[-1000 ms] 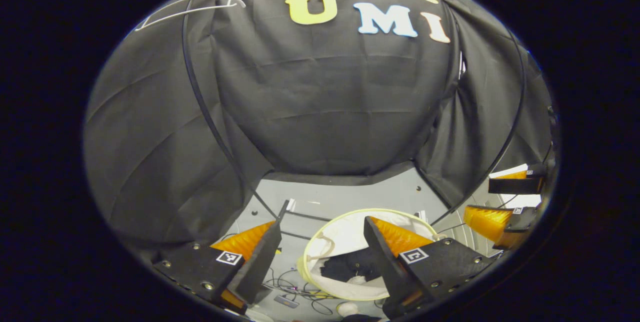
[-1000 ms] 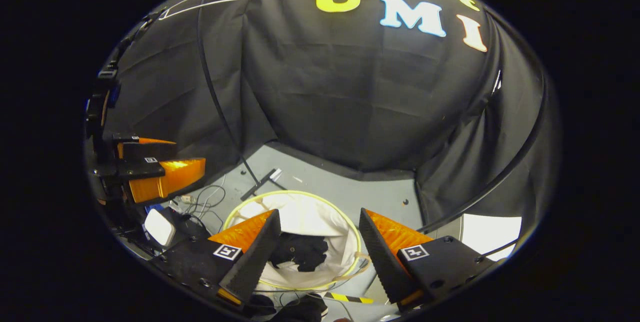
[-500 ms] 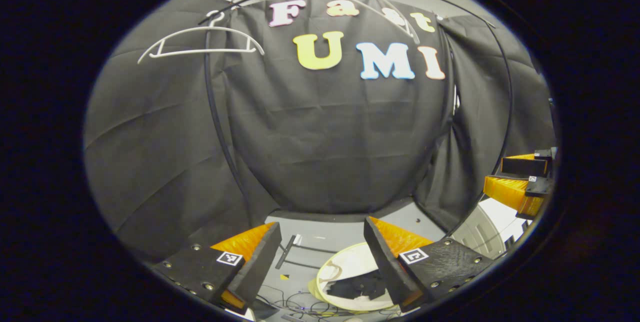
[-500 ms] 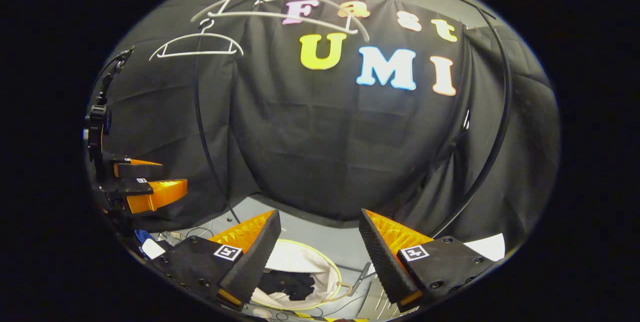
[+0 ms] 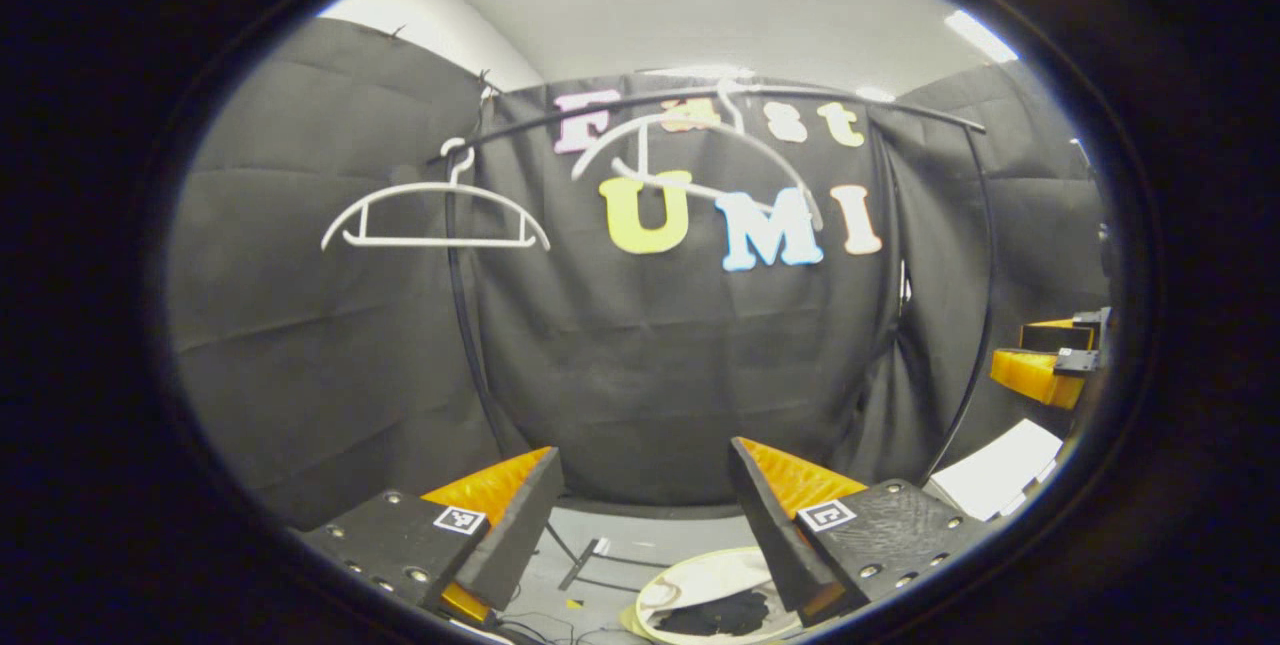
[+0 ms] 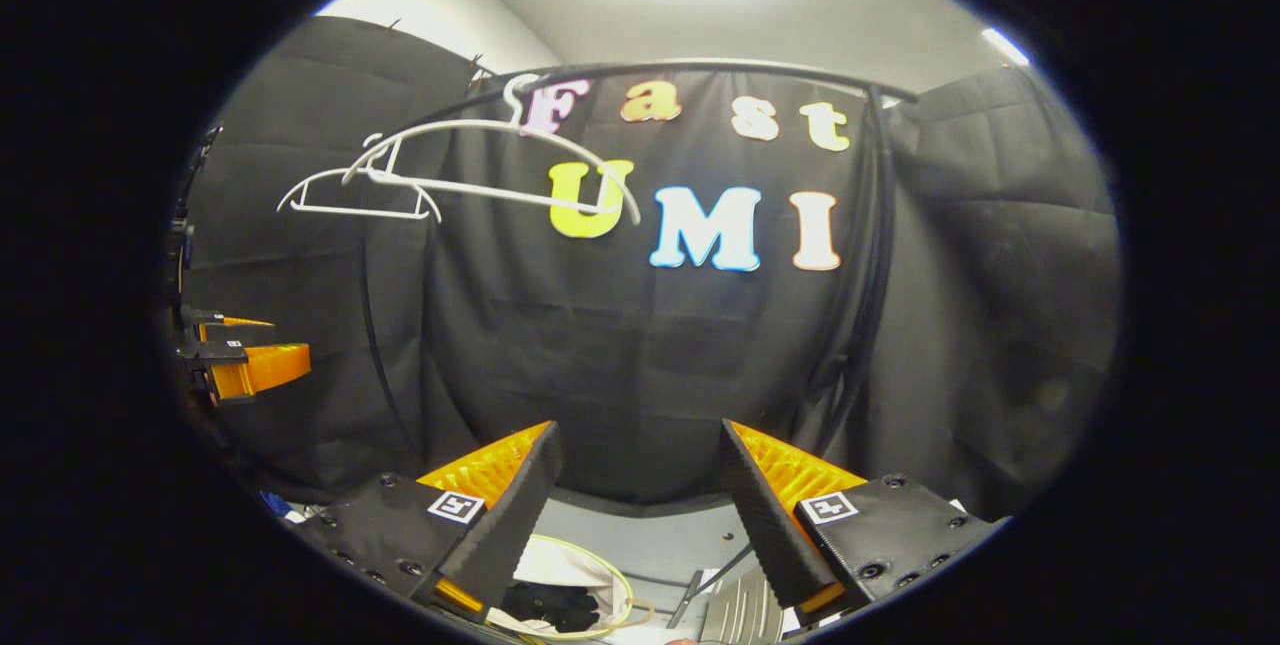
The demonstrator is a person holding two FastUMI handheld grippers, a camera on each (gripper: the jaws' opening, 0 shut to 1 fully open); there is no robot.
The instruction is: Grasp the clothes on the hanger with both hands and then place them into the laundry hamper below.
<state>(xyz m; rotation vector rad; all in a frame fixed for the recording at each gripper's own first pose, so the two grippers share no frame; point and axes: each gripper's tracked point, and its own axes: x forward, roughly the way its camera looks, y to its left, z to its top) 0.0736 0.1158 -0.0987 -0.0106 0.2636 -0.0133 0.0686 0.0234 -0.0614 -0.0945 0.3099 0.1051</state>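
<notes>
Two bare white hangers (image 5: 435, 220) (image 5: 700, 160) hang from a black rail (image 5: 800, 97) high in the left gripper view. No garment is on them. Dark clothes (image 5: 715, 613) lie inside the white laundry hamper (image 5: 700, 575) on the floor, low between my fingers. My left gripper (image 5: 640, 515) is open and empty, well above the hamper. In the right gripper view the same hangers (image 6: 355, 197) (image 6: 490, 160) hang upper left, and the hamper (image 6: 560, 565) with the dark clothes (image 6: 550, 605) sits at the bottom. My right gripper (image 6: 635, 515) is open and empty. Each gripper appears at the other view's edge (image 5: 1045, 365) (image 6: 245, 365).
The rail's black upright (image 5: 465, 325) runs down to the grey floor left of the hamper. Cables lie on the floor near the hamper. A white sheet (image 5: 1000, 480) sits low at the right. A ribbed grey object (image 6: 740, 610) lies beside the hamper.
Both grippers have lifted and tilted upward. The hamper slid to the bottom of both views, and the rail, hangers and ceiling came into sight. Both grippers stay open and empty.
</notes>
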